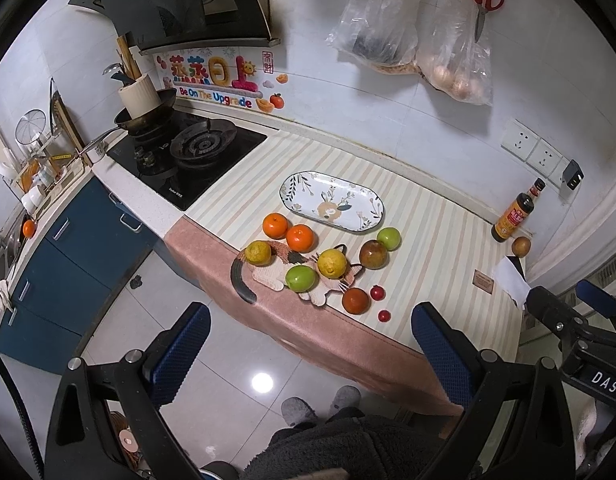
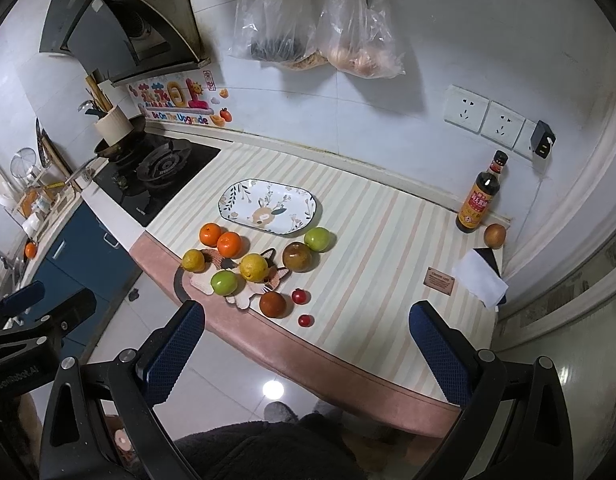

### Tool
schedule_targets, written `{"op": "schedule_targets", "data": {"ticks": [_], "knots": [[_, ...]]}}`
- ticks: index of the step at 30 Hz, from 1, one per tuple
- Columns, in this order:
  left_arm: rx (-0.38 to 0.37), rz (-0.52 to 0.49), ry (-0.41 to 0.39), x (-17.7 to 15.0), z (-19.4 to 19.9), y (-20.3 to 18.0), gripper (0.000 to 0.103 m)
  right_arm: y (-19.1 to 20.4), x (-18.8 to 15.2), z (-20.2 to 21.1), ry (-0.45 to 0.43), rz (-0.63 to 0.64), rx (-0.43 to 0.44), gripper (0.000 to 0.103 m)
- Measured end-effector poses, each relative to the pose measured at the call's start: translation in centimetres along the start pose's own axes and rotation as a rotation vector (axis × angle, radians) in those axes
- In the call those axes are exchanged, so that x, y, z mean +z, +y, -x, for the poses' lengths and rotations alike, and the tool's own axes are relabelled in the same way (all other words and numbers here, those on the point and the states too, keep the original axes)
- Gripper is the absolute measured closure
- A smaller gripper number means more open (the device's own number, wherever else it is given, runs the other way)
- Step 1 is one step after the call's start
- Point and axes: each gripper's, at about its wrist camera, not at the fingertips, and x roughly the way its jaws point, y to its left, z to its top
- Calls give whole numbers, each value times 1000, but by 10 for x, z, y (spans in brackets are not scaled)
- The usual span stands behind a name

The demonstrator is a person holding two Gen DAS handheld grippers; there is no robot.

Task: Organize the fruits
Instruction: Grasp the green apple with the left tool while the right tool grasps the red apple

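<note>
counter: striped cloth [image 2: 388,240] | plate [image 1: 333,201]: bare, behind the fruit | fruit: oranges [image 1: 300,237], lemon [image 1: 332,263], green apples [image 1: 301,278] clustered on and around cat mat [image 1: 276,276] near front edge | left gripper [image 1: 308,344]: spread wide, holding nothing, touching nothing | right gripper [image 2: 308,344]: spread wide, holding nothing

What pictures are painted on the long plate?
The plate is white with leafy sprigs and a little tan deer in the middle, clearest in the right wrist view.
</note>
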Motion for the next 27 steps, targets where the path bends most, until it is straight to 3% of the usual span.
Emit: {"op": "schedule_targets", "data": {"ticks": [3, 7, 15, 20, 27], "knots": [[62, -3, -31, 4, -11, 2, 0, -7, 7, -23, 6, -27, 38, 0], [191, -6, -38, 12, -47, 6, 0, -20, 16, -84, 83, -67, 122, 0], [336, -8, 130, 20, -159, 17, 0, -34, 26, -250, 247, -120, 205, 0], [326, 24, 278, 19, -232, 26, 0, -40, 36, -366, 371, -168, 241, 6], [203, 112, 471, 9, -317, 38, 6, -17, 41, -484, 531, -212, 217, 24]]}}
